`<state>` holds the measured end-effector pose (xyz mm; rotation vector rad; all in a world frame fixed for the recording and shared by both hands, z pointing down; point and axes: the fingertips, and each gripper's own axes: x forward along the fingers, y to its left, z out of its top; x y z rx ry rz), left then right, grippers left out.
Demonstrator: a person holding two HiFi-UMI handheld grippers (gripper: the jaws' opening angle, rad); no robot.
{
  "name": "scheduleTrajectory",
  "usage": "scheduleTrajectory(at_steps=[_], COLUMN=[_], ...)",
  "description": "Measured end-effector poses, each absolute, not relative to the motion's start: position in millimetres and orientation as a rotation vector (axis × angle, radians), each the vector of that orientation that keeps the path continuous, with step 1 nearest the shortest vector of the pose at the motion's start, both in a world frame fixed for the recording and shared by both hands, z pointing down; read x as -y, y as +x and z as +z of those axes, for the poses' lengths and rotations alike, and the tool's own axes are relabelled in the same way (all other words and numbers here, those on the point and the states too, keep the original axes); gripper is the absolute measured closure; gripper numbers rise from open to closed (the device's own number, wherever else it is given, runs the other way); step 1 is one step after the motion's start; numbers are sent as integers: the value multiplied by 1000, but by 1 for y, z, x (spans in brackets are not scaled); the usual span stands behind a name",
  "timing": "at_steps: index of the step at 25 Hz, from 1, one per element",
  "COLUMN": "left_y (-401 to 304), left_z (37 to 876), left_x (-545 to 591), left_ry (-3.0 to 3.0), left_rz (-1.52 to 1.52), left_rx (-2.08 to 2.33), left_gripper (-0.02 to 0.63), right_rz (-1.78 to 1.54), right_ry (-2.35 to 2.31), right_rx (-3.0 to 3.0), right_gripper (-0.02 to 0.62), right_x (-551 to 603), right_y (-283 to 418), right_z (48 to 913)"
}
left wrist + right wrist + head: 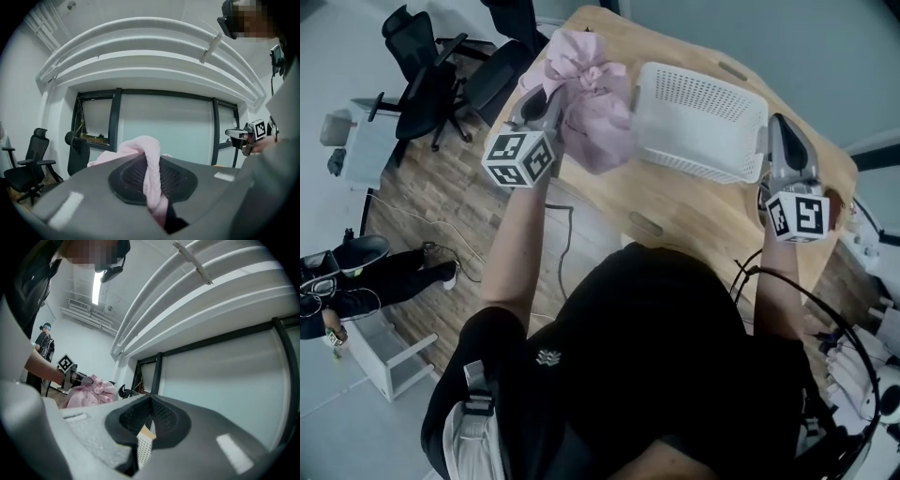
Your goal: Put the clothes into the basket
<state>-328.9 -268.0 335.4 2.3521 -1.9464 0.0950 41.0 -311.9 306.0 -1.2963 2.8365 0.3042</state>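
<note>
Left of the left tool (546, 97) we see two black office chairs (427, 80) on a wood-plank floor (441, 211). A light wooden bench (675, 206) lies beneath it and the right tool (780, 131). Ahead of the left tool we face dark-framed windows (164, 126) under white ceiling beams (140, 51). A strip light (97, 287) glows high to the right tool's left, on a white ceiling.
</note>
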Motion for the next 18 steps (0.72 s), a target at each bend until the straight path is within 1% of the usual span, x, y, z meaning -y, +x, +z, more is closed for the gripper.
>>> scheduleTrajectory(at_steps=[7, 13, 18], left_y=[-315, -276, -254], left_z=[315, 299, 283], left_x=[278, 311, 332], left_ry=[2426, 2517, 2564], left_rz=[75, 79, -4], left_rx=[1903, 1836, 1771], left_gripper=[571, 571, 571], right_rz=[321, 342, 339], right_ry=[-1363, -1454, -1522], right_rx=[-2792, -2733, -2697], right_gripper=[594, 594, 594], right_x=[300, 305, 303], right_y=[55, 93, 119], right_z=[297, 290, 287])
